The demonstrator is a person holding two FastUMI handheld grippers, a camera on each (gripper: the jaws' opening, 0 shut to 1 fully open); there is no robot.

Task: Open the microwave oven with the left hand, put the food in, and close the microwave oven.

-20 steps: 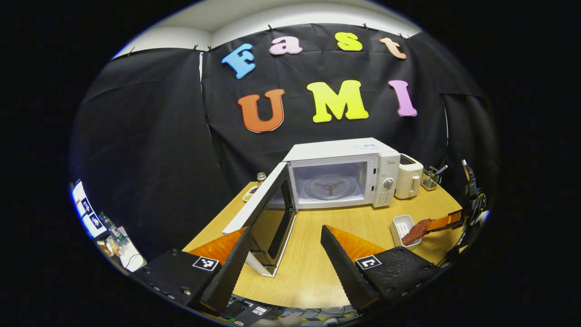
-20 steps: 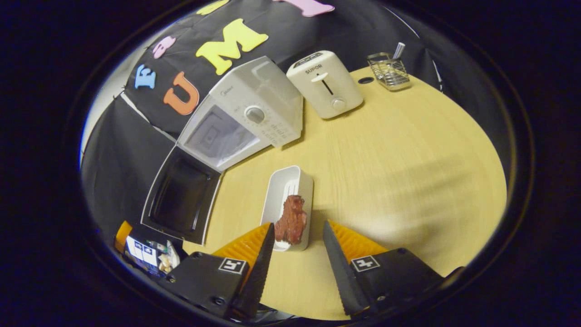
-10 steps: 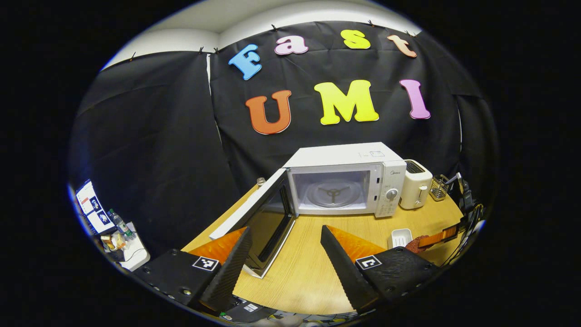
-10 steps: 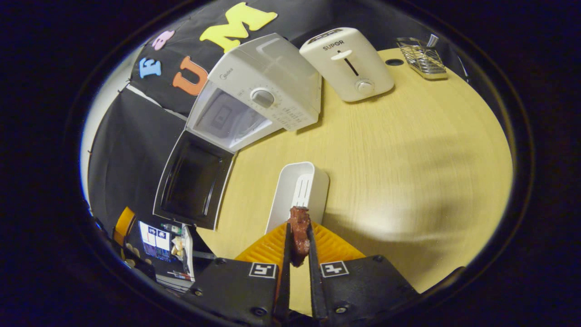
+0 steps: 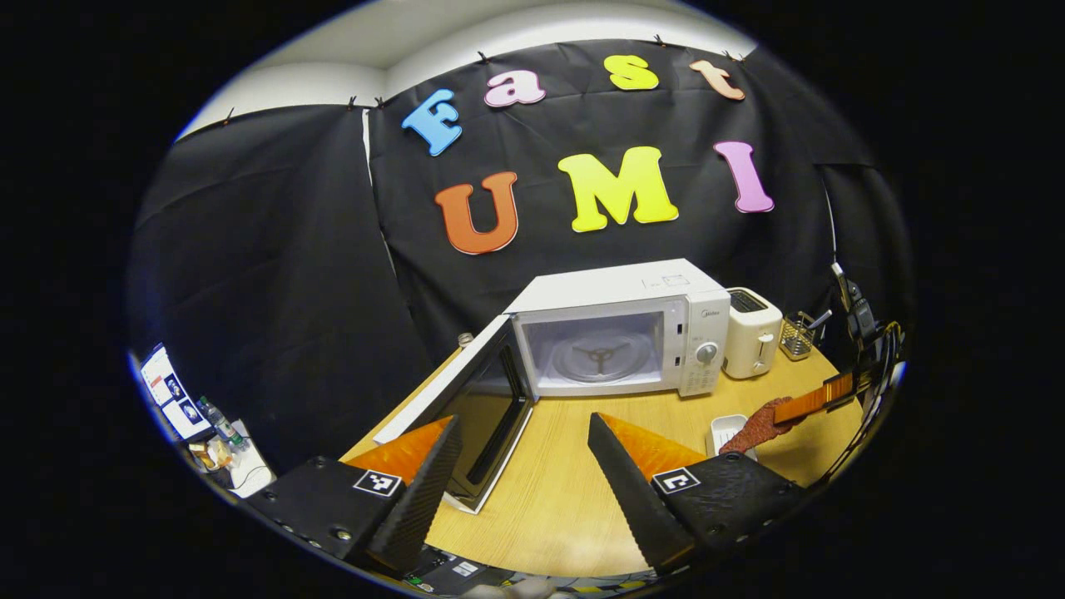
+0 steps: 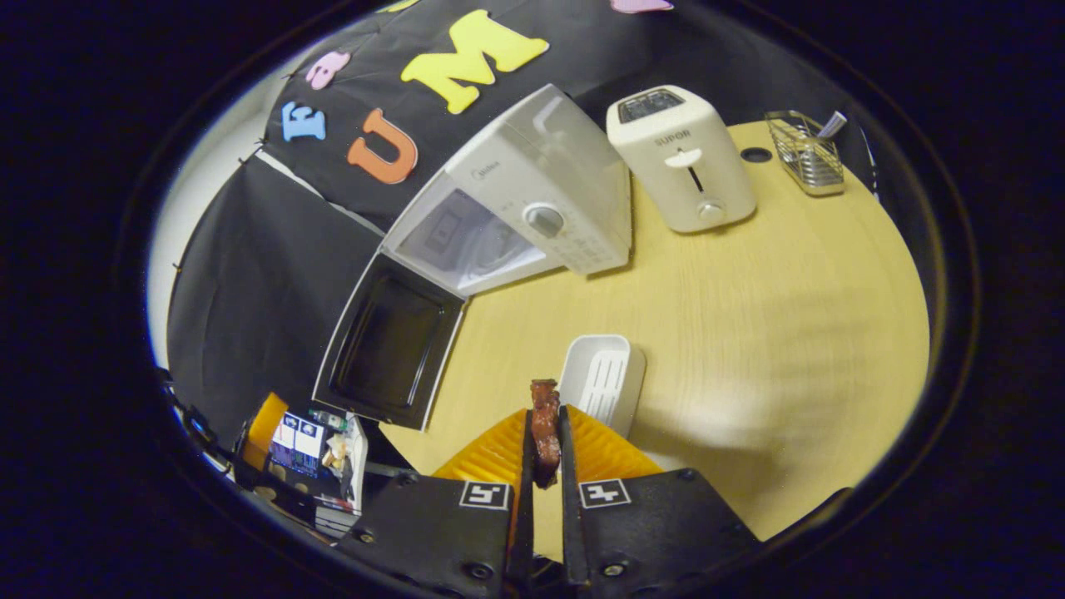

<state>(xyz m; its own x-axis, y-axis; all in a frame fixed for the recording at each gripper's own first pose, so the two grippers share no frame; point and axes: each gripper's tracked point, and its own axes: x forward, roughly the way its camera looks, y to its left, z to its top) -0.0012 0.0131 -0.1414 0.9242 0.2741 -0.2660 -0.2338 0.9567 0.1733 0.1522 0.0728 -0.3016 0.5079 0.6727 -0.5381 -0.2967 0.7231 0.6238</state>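
Two grippers worked over a wooden table (image 6: 749, 274): the left gripper (image 5: 522, 478) gaped apart, the right gripper (image 6: 545, 466) clamped the meat (image 6: 545, 428) above the white tray (image 6: 603, 378).

Right gripper view: the lower end of the meat piece (image 6: 545, 433) is hidden between the closed fingers of the right gripper (image 6: 545, 453), so its full length cannot be told. The near end of the white tray (image 6: 601, 378) sits behind a finger. The microwave (image 6: 532, 212) cavity is seen at a steep angle and its inside is unclear. The contents of the wire basket (image 6: 805, 156) are too small to name.

Left gripper view: the right gripper (image 5: 819, 398) is cut at the edge, with most of its body out of sight. The tray (image 5: 725, 431) is partly covered by the meat (image 5: 755, 426). The clutter (image 5: 208, 428) low on the left is too small to identify. The left gripper (image 5: 524, 453) hides part of the table (image 5: 566, 491).
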